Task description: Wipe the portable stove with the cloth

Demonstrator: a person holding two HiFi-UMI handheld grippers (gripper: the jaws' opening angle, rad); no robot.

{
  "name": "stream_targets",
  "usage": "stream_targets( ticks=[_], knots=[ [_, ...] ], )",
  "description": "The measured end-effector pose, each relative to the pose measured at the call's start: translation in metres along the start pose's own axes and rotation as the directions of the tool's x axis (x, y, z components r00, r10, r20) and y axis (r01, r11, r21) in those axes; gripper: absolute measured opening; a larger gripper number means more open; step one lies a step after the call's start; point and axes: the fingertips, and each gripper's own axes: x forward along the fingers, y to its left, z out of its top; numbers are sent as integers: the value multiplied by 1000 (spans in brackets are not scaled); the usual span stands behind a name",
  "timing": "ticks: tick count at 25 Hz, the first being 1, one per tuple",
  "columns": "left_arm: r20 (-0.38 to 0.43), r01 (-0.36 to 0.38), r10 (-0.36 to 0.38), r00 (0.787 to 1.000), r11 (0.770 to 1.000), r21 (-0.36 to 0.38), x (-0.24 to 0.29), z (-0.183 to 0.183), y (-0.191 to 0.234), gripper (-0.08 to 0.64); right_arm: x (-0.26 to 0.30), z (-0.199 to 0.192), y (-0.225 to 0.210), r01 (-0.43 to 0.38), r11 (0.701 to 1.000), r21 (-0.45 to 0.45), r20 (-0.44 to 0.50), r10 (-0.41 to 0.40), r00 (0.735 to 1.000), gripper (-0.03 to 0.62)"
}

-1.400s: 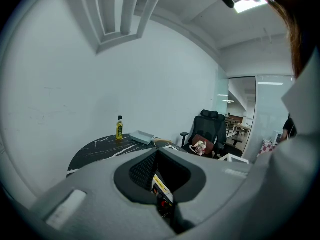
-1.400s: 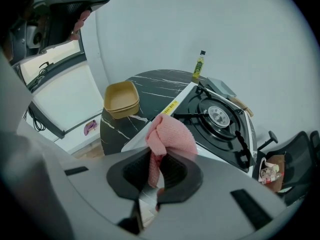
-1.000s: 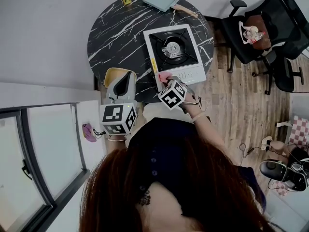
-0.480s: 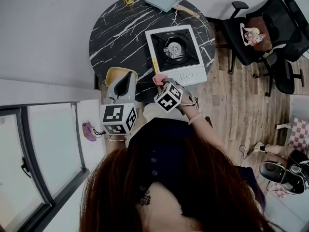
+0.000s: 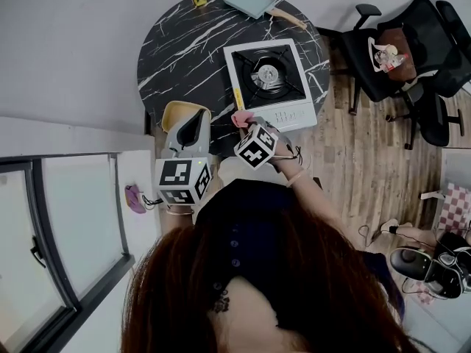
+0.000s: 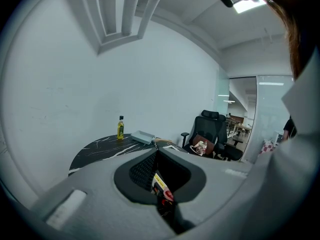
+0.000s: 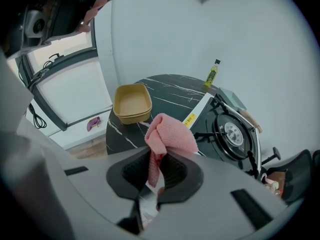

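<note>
Right tongs (image 7: 156, 168) clamp pink cloth (image 7: 171, 134) by stove (image 7: 235, 136), yellow label (image 7: 189, 119) unreadable; left tongs (image 6: 160, 178) closed, empty.

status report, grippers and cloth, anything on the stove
Right gripper shut on pink cloth, by the stove near corner. Left gripper shut, empty, near yellow tray. Nothing on the stove.

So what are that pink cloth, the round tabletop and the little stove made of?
Pink cloth: soft fabric, probably terry or microfibre, judging by its nubby surface and loose folds.
Round tabletop: dark and smooth with white veins. It looks like marble but could be an imitation.
Stove: smooth white body, likely painted metal, with a dark top and a shiny metal burner.
</note>
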Motion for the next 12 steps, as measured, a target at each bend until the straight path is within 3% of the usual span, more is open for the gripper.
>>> stream_targets(
  ticks=[12],
  knots=[
    [-5, -17, 17, 1000, 1000, 3, -2, 1, 11, 12, 7, 14, -12, 24, 1000, 16, -14, -23, 1000, 41]
  ],
)
